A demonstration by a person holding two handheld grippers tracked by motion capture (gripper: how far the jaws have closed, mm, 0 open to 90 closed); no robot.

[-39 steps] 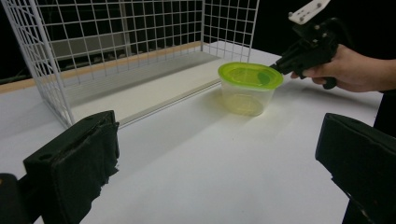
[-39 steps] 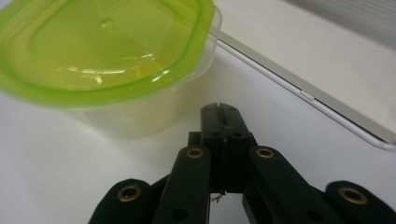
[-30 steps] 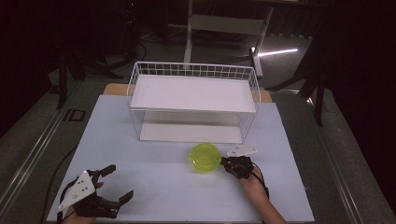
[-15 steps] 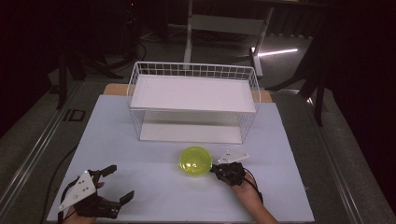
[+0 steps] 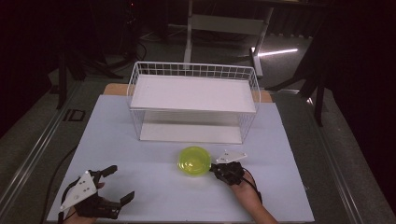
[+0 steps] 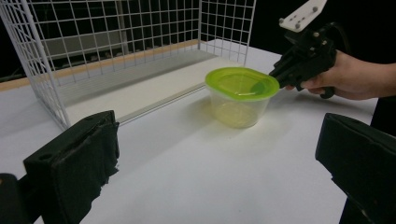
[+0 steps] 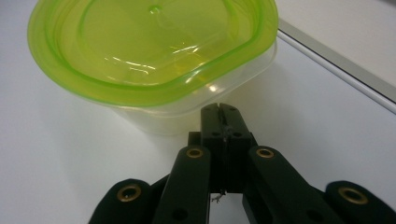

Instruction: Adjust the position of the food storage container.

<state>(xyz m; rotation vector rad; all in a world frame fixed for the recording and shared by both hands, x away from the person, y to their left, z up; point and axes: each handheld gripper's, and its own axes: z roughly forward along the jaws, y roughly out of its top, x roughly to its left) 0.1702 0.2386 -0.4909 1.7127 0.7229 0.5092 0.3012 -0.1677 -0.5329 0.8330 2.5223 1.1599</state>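
Your right gripper [image 5: 218, 169] is clenched with its tips against the side of the tub [image 5: 194, 161], which sits on the table [image 5: 289, 154] before the rack [image 5: 194, 100]. Your left gripper [image 5: 116, 184] rests released, well apart.

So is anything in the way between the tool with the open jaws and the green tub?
Nothing visible is. The left tool sits open near the front of the table, and only bare white tabletop lies between it and the tub. The right tool is on the tub's far side, at its rim.
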